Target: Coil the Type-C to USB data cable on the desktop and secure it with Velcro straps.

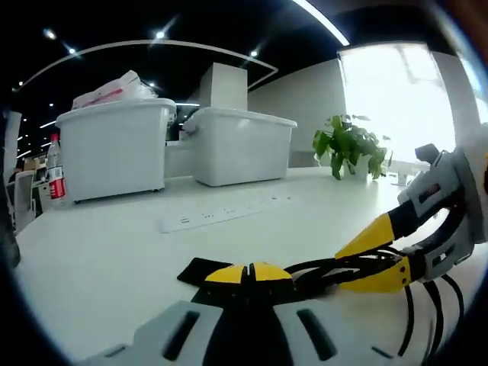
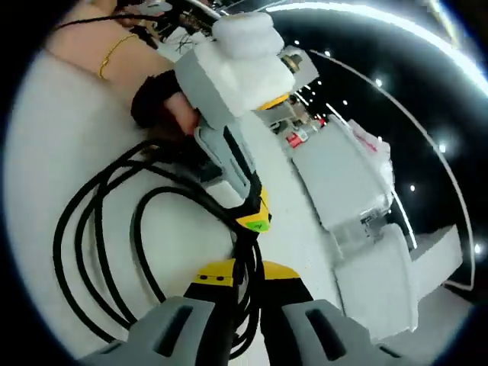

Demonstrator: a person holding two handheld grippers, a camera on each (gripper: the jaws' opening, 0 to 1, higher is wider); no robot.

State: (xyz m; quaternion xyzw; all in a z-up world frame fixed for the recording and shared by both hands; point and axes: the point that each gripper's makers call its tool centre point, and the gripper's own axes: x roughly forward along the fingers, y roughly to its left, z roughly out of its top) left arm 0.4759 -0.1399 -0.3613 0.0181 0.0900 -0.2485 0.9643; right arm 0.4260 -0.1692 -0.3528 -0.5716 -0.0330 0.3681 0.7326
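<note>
Black cable (looped) pinched between both hand-held grippers.

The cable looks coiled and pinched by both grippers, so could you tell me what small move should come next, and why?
Probably wrap the Velcro strap around the bundle. The black cable lies in loops on the desk, the left gripper and right gripper clamp the gathered strands, and the strap lies flat, unwrapped.
</note>
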